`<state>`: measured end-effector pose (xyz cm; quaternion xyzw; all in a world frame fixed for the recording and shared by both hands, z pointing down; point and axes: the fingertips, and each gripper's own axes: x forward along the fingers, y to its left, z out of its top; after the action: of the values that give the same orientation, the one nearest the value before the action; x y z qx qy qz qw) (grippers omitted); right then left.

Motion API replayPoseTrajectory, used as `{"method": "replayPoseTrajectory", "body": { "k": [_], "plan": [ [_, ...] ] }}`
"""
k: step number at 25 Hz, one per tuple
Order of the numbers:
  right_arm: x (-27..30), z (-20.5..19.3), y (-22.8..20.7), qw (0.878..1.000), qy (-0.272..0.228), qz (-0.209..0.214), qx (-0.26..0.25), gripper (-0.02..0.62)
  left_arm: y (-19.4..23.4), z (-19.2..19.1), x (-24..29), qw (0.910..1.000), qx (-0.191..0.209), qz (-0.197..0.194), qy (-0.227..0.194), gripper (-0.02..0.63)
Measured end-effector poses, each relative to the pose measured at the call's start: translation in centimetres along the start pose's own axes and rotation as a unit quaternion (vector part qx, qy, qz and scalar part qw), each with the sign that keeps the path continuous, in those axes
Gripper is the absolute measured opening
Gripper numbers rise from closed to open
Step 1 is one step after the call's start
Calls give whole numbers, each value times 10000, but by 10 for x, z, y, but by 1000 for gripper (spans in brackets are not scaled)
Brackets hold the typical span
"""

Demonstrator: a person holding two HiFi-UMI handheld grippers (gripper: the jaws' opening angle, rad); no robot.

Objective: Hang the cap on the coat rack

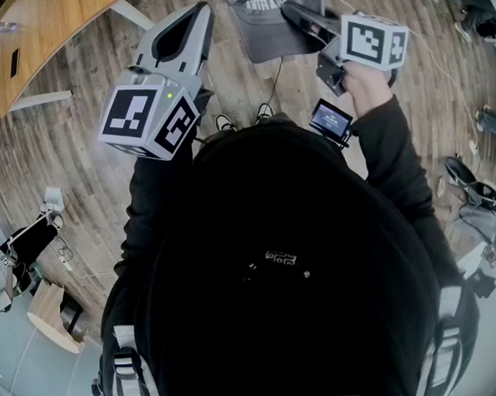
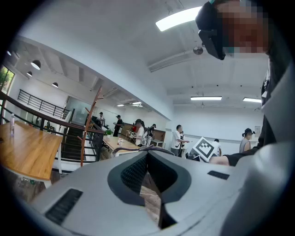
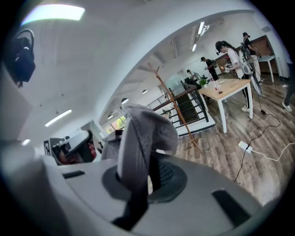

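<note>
A grey cap (image 1: 269, 20) with white print hangs from my right gripper (image 1: 296, 14), out ahead of me above the wooden floor. In the right gripper view the jaws are shut on the cap's (image 3: 143, 138) fabric, which folds up over the right gripper (image 3: 144, 171). The coat rack (image 3: 173, 103), a thin brown wooden pole with angled pegs, stands far off by a black stair railing. It also shows in the left gripper view as the coat rack (image 2: 90, 124), at left. My left gripper (image 1: 192, 15) is raised beside the cap, its tips together; nothing sits in the left gripper (image 2: 147, 154).
A wooden table (image 1: 44, 30) lies at the head view's upper left. Another table (image 3: 230, 87) with people around it stands to the right of the rack. A cable and power strip (image 3: 244, 147) lie on the floor. Several people stand in the background.
</note>
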<state>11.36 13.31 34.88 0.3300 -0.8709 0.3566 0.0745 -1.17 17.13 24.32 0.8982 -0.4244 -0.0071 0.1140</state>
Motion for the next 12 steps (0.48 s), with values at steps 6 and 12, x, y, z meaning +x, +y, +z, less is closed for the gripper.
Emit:
{"method": "replayPoseTrajectory", "body": {
  "k": [6, 12],
  "plan": [
    [-1, 3, 6, 9999, -49, 68, -106, 20, -1, -9, 6, 9998, 67, -98, 127, 9],
    [-5, 13, 28, 9969, -91, 346, -697, 20, -8, -16, 13, 9991, 106, -276, 293, 9]
  ]
}}
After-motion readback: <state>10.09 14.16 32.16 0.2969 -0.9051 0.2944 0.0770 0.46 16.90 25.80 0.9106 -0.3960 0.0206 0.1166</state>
